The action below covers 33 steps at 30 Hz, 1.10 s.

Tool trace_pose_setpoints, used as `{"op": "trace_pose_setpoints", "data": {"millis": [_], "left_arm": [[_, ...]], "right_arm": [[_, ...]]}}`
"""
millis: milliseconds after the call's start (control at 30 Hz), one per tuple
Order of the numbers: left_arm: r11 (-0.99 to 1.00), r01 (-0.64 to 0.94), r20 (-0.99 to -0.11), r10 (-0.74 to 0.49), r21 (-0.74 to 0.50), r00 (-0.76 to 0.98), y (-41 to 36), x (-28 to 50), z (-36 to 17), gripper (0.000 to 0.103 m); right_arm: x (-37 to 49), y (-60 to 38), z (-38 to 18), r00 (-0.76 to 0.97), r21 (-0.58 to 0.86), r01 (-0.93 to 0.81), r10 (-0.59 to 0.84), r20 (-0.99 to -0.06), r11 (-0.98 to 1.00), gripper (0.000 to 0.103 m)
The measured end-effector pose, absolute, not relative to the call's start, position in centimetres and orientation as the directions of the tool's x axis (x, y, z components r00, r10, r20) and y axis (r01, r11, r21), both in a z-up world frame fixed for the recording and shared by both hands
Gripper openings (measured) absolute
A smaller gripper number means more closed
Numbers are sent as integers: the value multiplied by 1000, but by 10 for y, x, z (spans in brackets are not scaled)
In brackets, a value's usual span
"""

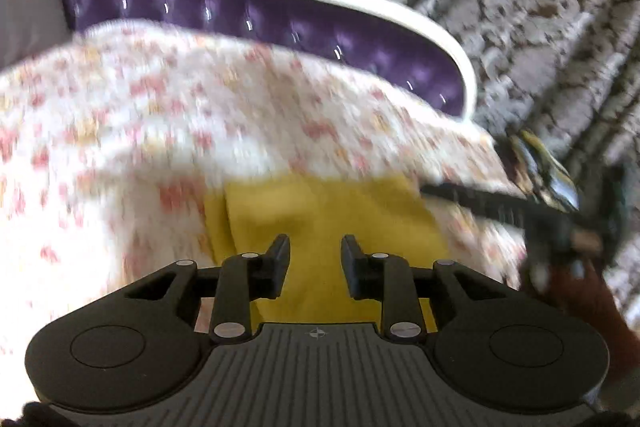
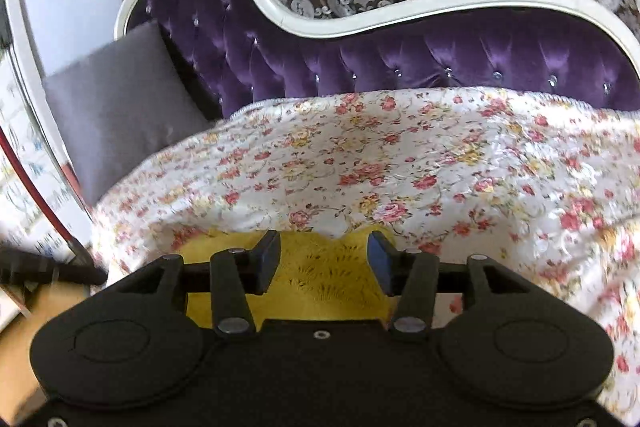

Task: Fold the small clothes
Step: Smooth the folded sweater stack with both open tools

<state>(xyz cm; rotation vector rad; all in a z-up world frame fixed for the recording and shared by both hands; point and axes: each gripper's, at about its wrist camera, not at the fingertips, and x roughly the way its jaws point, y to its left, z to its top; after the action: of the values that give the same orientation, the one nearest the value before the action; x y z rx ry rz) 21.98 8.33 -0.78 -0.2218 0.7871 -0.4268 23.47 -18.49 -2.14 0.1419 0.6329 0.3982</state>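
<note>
The yellow garment point(image 1: 332, 227) lies low in the centre of both wrist views, spread on a floral quilt point(image 2: 400, 163) that covers the seat of a purple tufted sofa point(image 2: 400, 55); the quilt gives a broad, soft surface for folding. In the left view it shows as a smooth, flat yellow panel with a straight vertical edge on its left side, which suggests a fold is already laid there. In the right view the cloth shows a scalloped upper edge and small dark printed marks.

The left gripper point(image 1: 316, 259) hangs over the yellow cloth with its fingers point(image 1: 280, 263) parted by a narrow gap and nothing between them. The right gripper point(image 2: 324, 259) has its fingers point(image 2: 267, 259) set wider apart, also empty, with the garment visible through the gap. Neither seems to be pressing on the fabric, so I judge that both are clear of it between grasps.

At the right edge of the left view, the blurred dark shape is probably the other gripper. A grey cushion point(image 2: 120, 99) sits at the sofa's left end, well apart from the garment.
</note>
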Motion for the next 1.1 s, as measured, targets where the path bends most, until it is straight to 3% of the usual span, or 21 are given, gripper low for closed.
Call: {"op": "trace_pose_setpoints", "data": {"millis": [133, 233, 367, 433, 500, 567, 833, 967, 1000, 1100], "left_arm": [[912, 275, -633, -409, -304, 657, 63, 253, -14, 27], [929, 289, -648, -367, -230, 667, 41, 267, -22, 27], [926, 348, -675, -351, -147, 649, 22, 272, -40, 28], [936, 345, -699, -291, -67, 654, 15, 271, -56, 28], [945, 325, -711, -245, -24, 659, 19, 269, -73, 35], [954, 291, -690, -256, -67, 677, 32, 263, -79, 43], [968, 223, -674, -241, -115, 699, 51, 252, -76, 44], [969, 224, -670, -236, -106, 704, 50, 253, -77, 44], [969, 223, -670, -234, -104, 705, 50, 254, -78, 45], [973, 201, -676, -226, -117, 702, 50, 257, -77, 45]], "right_arm": [[235, -167, -33, 728, 170, -344, 376, -573, 924, 57], [233, -143, -58, 656, 94, -400, 356, -666, 912, 57], [214, -122, -67, 696, -35, -447, 323, -642, 894, 60], [214, -125, -67, 698, -25, -444, 327, -637, 896, 60], [215, -130, -67, 700, 4, -432, 338, -629, 902, 60], [213, -130, -68, 708, 3, -427, 337, -620, 904, 60], [210, -144, -50, 772, 51, -364, 331, -543, 930, 65], [238, -152, -67, 744, 11, -268, 214, -633, 963, 72], [244, -157, -72, 733, 42, -251, 218, -644, 967, 81], [251, -167, -72, 720, 111, -206, 227, -656, 972, 84]]}}
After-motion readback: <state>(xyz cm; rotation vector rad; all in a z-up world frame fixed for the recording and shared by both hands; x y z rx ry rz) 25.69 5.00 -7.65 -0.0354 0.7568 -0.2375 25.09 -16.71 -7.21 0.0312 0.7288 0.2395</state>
